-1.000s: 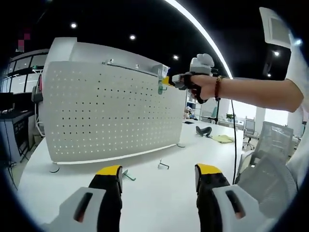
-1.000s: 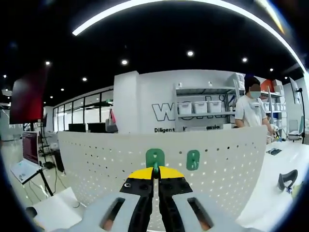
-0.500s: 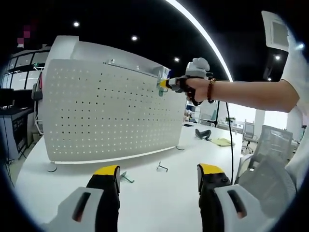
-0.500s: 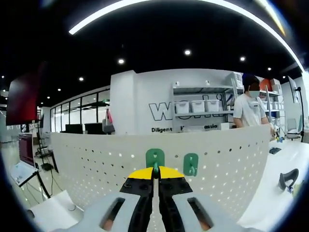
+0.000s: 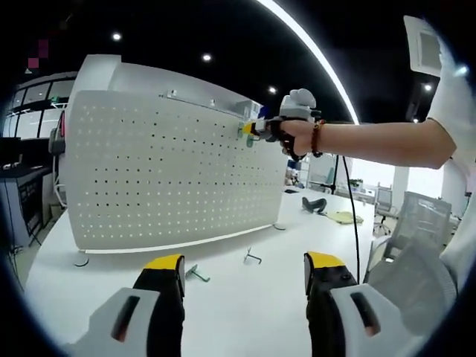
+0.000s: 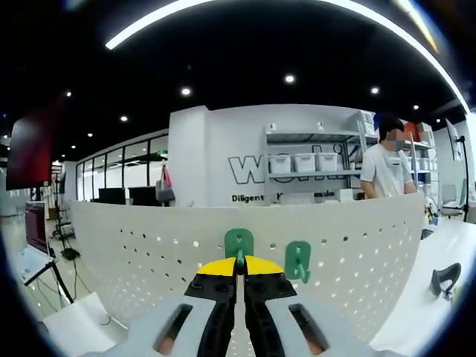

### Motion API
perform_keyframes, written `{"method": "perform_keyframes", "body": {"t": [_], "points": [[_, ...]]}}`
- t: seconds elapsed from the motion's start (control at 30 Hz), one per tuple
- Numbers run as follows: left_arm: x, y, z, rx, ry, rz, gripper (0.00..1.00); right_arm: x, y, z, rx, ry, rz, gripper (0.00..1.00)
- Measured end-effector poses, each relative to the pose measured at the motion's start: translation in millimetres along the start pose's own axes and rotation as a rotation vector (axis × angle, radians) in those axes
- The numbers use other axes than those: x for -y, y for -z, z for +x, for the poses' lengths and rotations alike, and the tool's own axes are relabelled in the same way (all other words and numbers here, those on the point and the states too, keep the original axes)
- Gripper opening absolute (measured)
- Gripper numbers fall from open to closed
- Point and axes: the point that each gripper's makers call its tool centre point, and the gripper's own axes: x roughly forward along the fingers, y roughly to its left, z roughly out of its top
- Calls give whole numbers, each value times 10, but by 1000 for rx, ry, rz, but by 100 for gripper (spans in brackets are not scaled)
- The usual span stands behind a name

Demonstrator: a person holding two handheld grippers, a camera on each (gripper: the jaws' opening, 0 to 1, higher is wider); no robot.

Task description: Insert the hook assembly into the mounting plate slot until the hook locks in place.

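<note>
The right gripper [image 6: 239,262] has its jaws pressed together on the green hook [image 6: 239,245], pinching the stem just below its flat back plate. It holds the hook against the upper edge of the white pegboard [image 6: 149,245], with a second green hook [image 6: 298,260] just beside it at 3 o'clock. The piece looks like light, stiff moulded plastic, likely smooth enough to twist in a narrow pinch, so a hold low on the stem seems right. The left gripper [image 5: 242,271] hovers over the white surface [image 5: 245,312], jaws apart and holding nothing, with two loose metal hooks [image 5: 251,256] lying near the pegboard's foot.
</note>
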Motion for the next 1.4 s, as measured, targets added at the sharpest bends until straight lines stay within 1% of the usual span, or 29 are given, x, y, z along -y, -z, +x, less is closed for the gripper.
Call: {"method": "perform_keyframes", "body": {"t": [0.27,0.4,0.47,0.73,0.77,0.8,0.87,0.97,1.03,1.1,1.13,1.17,1.2,1.23,1.3,1.33,1.4], "points": [[-34,-44,1,3,-5,7,67,29,117,42,-34,13,-2,1],[-35,-60,-5,6,-6,3,67,56,107,58,-28,24,-1,1],[-39,-63,-9,6,-9,1,66,69,113,67,-29,24,16,1],[-55,-77,1,9,-11,-1,66,44,118,76,-27,30,15,1],[-56,-80,1,10,-12,0,66,39,117,82,-29,30,0,1],[-56,-82,1,11,-12,0,66,49,121,88,-33,39,-44,1],[-56,-81,1,10,-12,-3,66,28,139,92,-36,32,15,1],[-57,-73,1,6,-14,-2,66,44,145,93,-32,43,-6,1],[-53,-83,1,12,-13,-3,66,43,140,92,-33,46,4,1],[-54,-73,3,8,-15,-6,66,41,141,93,-31,53,-5,1],[-56,-67,6,5,-16,-4,66,47,147,87,-40,63,1,1],[-54,-68,7,5,-16,-3,66,46,146,78,-49,77,-15,1],[-51,-72,8,6,-15,-4,66,38,140,77,-60,92,-84,1],[-50,-78,8,10,-15,-5,66,38,137,84,-59,101,-116,1],[-56,-79,4,8,-17,-4,65,31,184,106,-67,101,-51,1],[-59,-78,2,6,-19,-3,66,48,162,115,-58,106,-46,1],[-74,-87,-12,9,-24,-2,65,29,162,124,-61,107,-72,1]]}}
